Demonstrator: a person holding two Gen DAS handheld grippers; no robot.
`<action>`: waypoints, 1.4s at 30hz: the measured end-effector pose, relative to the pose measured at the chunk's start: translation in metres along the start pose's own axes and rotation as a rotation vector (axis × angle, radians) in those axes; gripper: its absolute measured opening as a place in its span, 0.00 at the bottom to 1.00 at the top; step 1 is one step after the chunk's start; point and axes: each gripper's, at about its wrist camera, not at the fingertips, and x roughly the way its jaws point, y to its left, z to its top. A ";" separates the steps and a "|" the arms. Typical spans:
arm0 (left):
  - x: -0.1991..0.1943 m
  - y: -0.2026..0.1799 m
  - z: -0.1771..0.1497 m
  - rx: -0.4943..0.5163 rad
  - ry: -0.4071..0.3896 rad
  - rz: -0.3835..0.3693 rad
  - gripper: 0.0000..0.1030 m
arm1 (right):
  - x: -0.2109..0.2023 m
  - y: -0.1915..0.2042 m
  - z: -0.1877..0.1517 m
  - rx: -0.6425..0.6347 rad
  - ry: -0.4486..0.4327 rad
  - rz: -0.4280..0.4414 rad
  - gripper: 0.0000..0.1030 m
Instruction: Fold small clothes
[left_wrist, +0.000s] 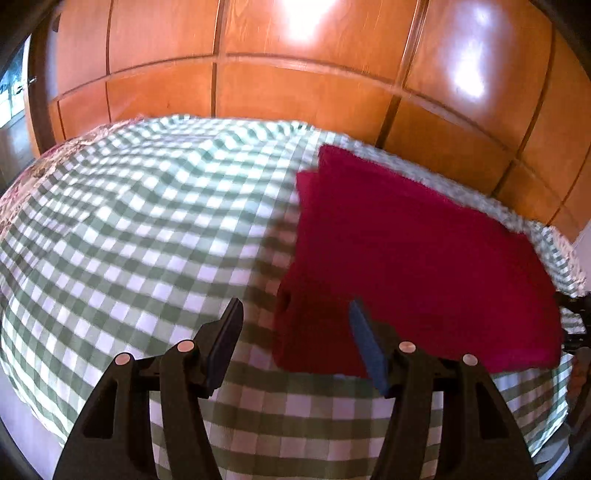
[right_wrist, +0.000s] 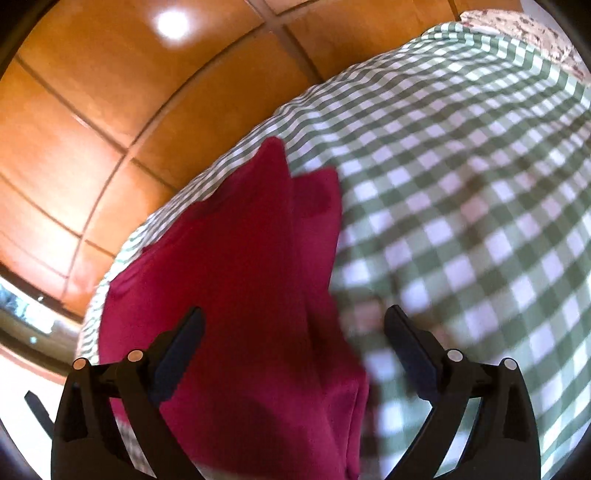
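Gingham in green and white covers the bed (left_wrist: 147, 229), and everything else sits in relation to that checked sheet. Behind its far edge stands a wall of glossy orange-brown wardrobe doors (left_wrist: 295, 85). On the sheet, toward its far edge by the wardrobe, lies the crimson garment (left_wrist: 406, 251), spread as a broad flat panel with straight sides; from the right wrist view at least one layer overlaps another along a lengthwise crease, so I'd judge a first fold has been laid. It is blurred, so I can't say what kind of garment it is.

The right gripper (right_wrist: 295, 343) hangs over the near end of the cloth with its jaws spread very wide and nothing pinched between them; the fabric lies flat beneath. The left gripper (left_wrist: 295, 332) hovers by the garment's near corner, jaws partly apart, also empty.

To my eye the job is partway: the piece is still large, so at least one more fold across seems left, and neither tool has hold of it yet.
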 end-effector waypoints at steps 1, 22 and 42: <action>0.003 0.001 -0.001 -0.017 0.016 -0.006 0.57 | -0.002 0.000 -0.005 0.000 -0.002 0.010 0.94; 0.010 0.032 -0.004 -0.106 0.138 -0.301 0.10 | -0.030 0.010 -0.044 -0.103 0.042 0.009 0.13; -0.046 0.002 -0.003 0.037 0.043 -0.308 0.25 | -0.032 -0.006 -0.057 -0.023 0.084 0.030 0.60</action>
